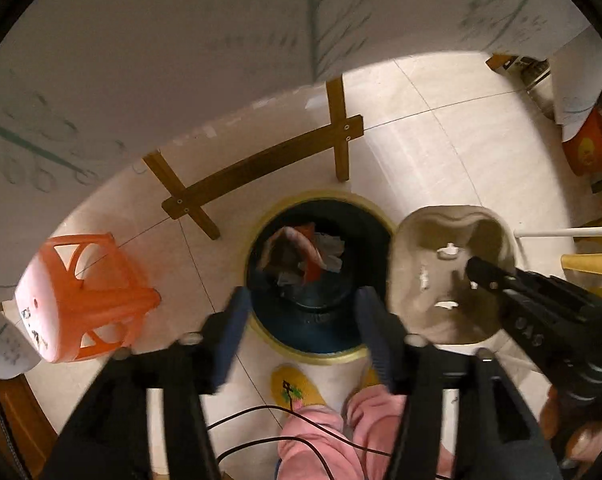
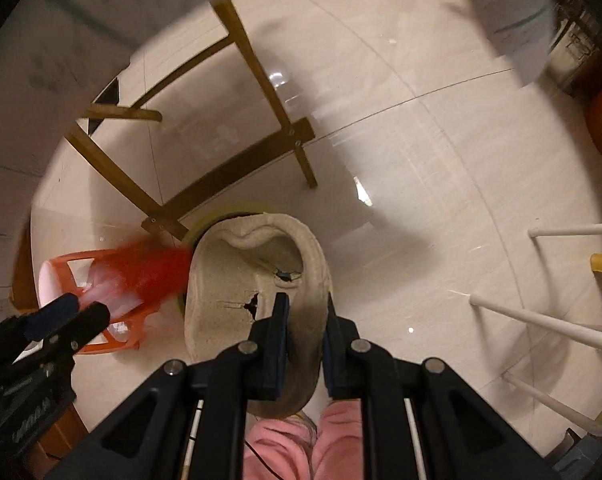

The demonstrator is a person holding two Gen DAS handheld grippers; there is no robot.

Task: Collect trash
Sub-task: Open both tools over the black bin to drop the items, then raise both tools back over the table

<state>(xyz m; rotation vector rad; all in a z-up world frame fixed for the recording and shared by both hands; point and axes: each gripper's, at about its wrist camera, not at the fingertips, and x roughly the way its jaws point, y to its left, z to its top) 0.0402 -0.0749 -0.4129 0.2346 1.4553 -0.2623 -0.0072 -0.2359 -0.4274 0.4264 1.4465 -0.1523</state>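
In the left wrist view, an orange plastic stool (image 1: 89, 300) lies tipped on the pale tiled floor (image 1: 441, 128) at the left edge. Right of it, across the upper middle, run the wooden legs and crossbar of a table frame (image 1: 261, 164). Below that, at the centre, stands the dark trash bin (image 1: 321, 340) with a yellowish rim; crumpled trash (image 1: 301, 256), white and red scraps, lies at its bottom. The left gripper (image 1: 301, 312) hangs straight over the bin mouth with its 2 blue-padded fingers (image 1: 233, 332) spread apart and nothing between them. Just right of the bin, a grey pulp cup carrier (image 1: 449, 272) is held above the floor by the right gripper (image 1: 477, 270), which enters from the right edge. At the bottom are pink trouser legs (image 1: 321, 440) and a yellow slipper (image 1: 293, 388).

In the right wrist view, the left gripper (image 2: 73, 312) shows at the lower left, over the blurred stool (image 2: 113, 288). At centre, the right gripper (image 2: 307, 320) is clenched on the carrier (image 2: 237, 280), its pads pinching the carrier's right wall. The carrier hides most of the bin; only a sliver of yellowish rim (image 2: 205, 220) shows, seemingly behind its upper left edge. White rails (image 2: 541, 320) cross the right side.
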